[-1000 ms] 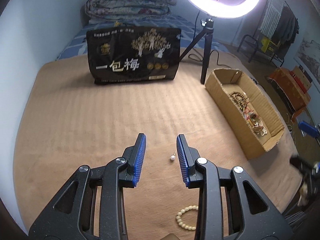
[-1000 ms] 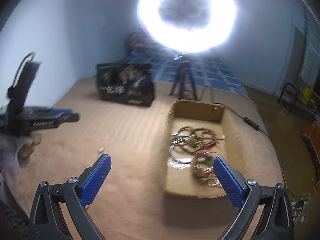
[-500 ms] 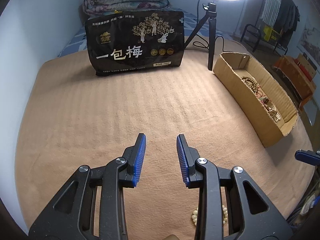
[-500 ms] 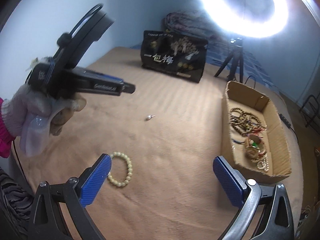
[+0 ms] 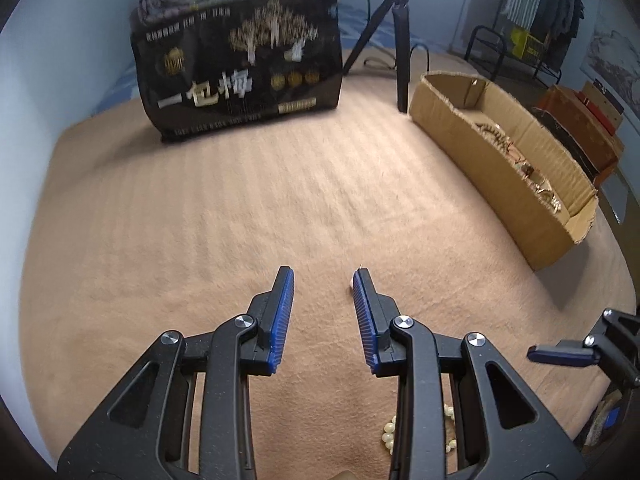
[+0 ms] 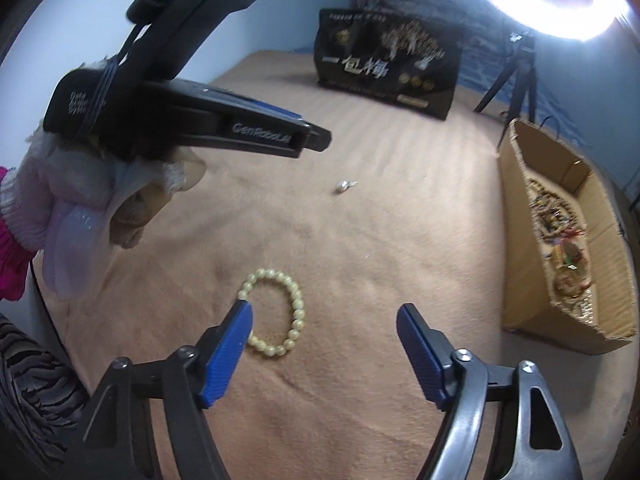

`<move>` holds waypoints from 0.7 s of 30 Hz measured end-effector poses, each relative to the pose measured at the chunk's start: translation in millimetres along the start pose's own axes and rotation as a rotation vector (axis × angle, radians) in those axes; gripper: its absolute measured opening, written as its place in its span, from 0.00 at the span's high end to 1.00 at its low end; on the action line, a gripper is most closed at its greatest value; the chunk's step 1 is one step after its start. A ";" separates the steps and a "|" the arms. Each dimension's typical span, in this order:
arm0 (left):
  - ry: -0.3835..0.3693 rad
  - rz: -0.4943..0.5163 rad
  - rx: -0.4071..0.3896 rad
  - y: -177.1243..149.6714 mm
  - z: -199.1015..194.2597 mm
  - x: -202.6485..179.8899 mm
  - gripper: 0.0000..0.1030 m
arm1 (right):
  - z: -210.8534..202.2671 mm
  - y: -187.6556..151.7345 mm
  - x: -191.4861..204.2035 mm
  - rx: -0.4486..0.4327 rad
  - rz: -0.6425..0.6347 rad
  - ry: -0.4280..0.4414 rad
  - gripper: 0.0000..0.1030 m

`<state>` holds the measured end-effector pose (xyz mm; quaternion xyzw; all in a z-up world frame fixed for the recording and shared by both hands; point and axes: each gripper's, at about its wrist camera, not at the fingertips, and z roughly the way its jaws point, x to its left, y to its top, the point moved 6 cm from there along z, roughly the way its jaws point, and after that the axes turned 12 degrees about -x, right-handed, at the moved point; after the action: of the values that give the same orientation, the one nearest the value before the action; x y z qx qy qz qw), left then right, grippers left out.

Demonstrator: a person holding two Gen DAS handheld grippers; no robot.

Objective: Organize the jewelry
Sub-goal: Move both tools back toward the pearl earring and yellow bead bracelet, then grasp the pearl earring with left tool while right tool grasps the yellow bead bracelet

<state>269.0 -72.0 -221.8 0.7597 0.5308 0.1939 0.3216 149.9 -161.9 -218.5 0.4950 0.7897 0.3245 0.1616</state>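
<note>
A pale yellow bead bracelet (image 6: pixel 276 312) lies flat on the tan blanket; in the left wrist view only a few of its beads (image 5: pixel 390 436) show behind my left gripper's arm. A small silver earring (image 6: pixel 345 186) lies farther back, and shows just beside the left gripper's right fingertip (image 5: pixel 352 288). A cardboard box (image 6: pixel 568 240) (image 5: pixel 500 152) at the right holds several bracelets and necklaces. My right gripper (image 6: pixel 324 316) is open and empty, low over the blanket, its left finger overlapping the bracelet's edge. My left gripper (image 5: pixel 323 280) is open and empty above the blanket.
A black printed bag (image 5: pixel 240 64) stands at the back of the blanket. A ring light on a tripod (image 5: pixel 400 40) stands beside the box's far end. The blanket (image 5: pixel 200 200) ends at the wall on the left and drops off at the right.
My right gripper has swung left and down from the box toward the bracelet. My left gripper has moved forward over the blanket, toward the earring.
</note>
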 end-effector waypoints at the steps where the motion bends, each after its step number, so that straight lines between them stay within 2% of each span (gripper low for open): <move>1: -0.009 -0.006 0.017 -3.3 4.1 0.8 0.77 | 2.3 -1.5 0.9 0.009 0.006 0.009 0.33; 4: -0.008 0.001 0.040 -11.0 11.9 1.4 0.78 | 6.5 -3.4 2.4 0.027 0.020 0.031 0.39; 14: -0.082 -0.002 0.079 -18.1 27.0 -11.5 0.81 | 26.9 -3.5 9.5 0.074 0.040 0.074 0.60; 21: -0.101 0.012 0.098 -21.0 38.9 -22.4 0.85 | 32.9 -4.5 8.6 0.085 0.053 0.078 0.65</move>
<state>271.4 -99.0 -263.2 0.7866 0.5180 0.1309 0.3094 161.9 -144.0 -245.3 0.5091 0.7950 0.3142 0.1007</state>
